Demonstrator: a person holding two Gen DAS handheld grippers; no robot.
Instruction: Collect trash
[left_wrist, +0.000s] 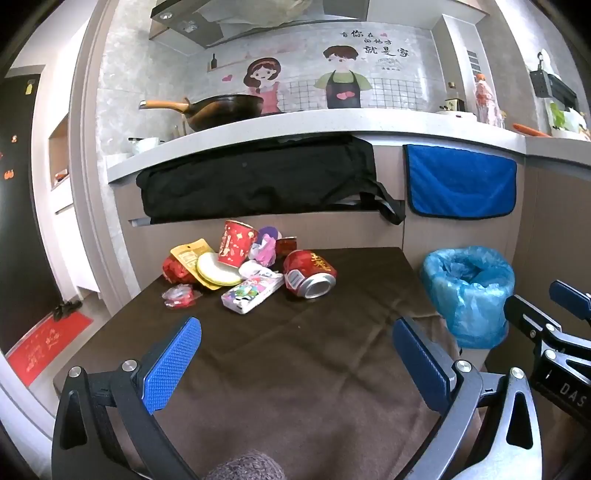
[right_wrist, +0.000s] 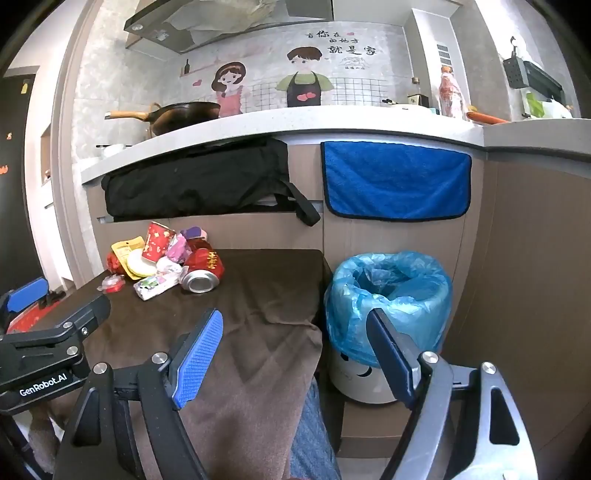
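Both grippers (left_wrist: 297, 360) (right_wrist: 295, 354) gape empty above brown-clothed table (left_wrist: 332, 295), kitchen counter (left_wrist: 295, 125) behind.

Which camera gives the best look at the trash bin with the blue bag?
The right wrist view: the trash bin sits near centre, showing its open blue liner and white body. The left wrist view shows it off to the right, smaller.
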